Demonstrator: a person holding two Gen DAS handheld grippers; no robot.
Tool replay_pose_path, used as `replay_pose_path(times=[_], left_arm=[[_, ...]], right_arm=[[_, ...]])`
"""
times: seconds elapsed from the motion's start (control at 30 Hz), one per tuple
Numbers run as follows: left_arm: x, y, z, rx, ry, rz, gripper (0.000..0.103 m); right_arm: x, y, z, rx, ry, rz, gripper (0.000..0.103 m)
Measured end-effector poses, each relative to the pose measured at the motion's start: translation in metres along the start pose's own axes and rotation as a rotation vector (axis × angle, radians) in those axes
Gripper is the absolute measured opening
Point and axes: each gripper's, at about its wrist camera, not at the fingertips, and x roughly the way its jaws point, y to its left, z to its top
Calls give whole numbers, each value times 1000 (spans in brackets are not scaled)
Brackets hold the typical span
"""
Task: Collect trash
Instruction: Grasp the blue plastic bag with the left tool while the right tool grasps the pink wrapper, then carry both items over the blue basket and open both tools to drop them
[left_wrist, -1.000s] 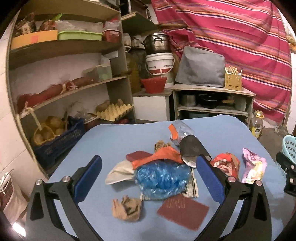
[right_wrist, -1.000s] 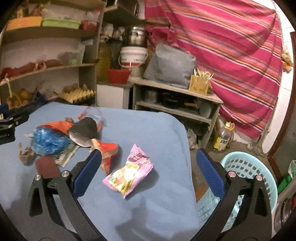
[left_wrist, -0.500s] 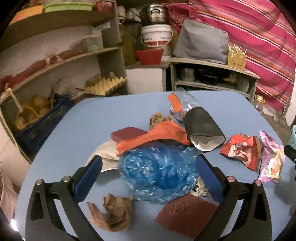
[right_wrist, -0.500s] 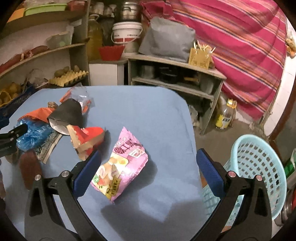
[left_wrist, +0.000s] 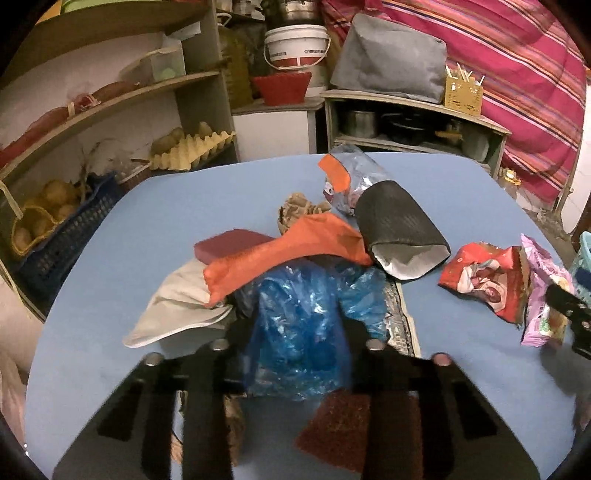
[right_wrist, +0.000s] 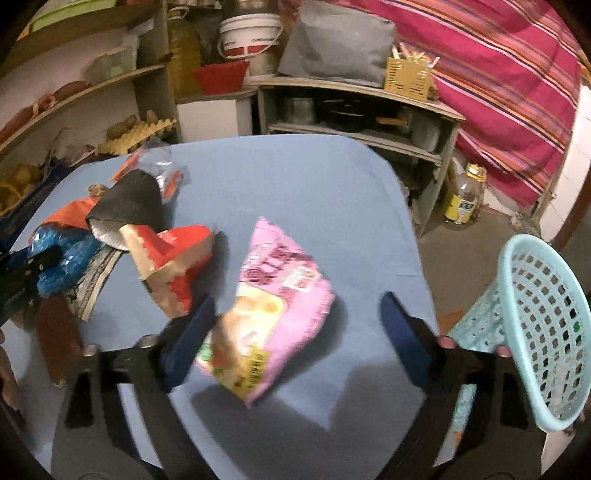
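Trash lies heaped on the blue table (left_wrist: 166, 206). My left gripper (left_wrist: 297, 325) has its jaws closing, and its pads squeeze a crumpled blue plastic bag (left_wrist: 299, 314) at the front of the heap. Behind the bag are an orange wrapper (left_wrist: 280, 254), a black paper cup (left_wrist: 399, 229) on its side and a red wrapper (left_wrist: 484, 277). My right gripper (right_wrist: 295, 306) straddles a pink snack packet (right_wrist: 280, 291), jaws closing. Its left finger (right_wrist: 188, 332) is at the packet's edge; the right finger (right_wrist: 402, 332) is still apart from it.
A pale blue perforated basket (right_wrist: 535, 332) stands on the floor off the table's right edge. A brown scouring pad (left_wrist: 343, 428), a white cloth (left_wrist: 177, 306) and a maroon sponge (left_wrist: 229, 245) lie around the heap. Shelves and a low cupboard stand behind the table.
Both grippers came down and closer to the table. The left jaws went from wide apart to pinching the blue bag. The right jaws narrowed around the pink packet.
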Motion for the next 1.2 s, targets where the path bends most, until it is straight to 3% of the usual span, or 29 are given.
replay_pose_path(times=[0.07, 0.13, 0.23, 0.5, 0.67, 0.9, 1.2], left_arm=[[-3, 1, 0, -2, -8, -3, 26], [-6, 2, 1, -1, -20, 6, 24], [-17, 3, 1, -10, -39, 19, 23], [-67, -13, 7, 4, -155, 84, 22], [-91, -39, 17, -1, -192, 14, 22], [-105, -78, 27, 28, -204, -73, 22], [-132, -151, 42, 99, -246, -184, 22]], right_arm=[[4, 2, 0, 1, 21, 26, 51], [6, 4, 1, 7, 37, 63, 35], [1, 3, 1, -7, 18, 78, 19], [-53, -34, 3, -5, -113, 99, 15], [-89, -70, 4, 17, -187, 70, 15], [-116, -115, -4, 57, -174, 24, 15], [-156, -170, -2, 83, -226, -95, 15]])
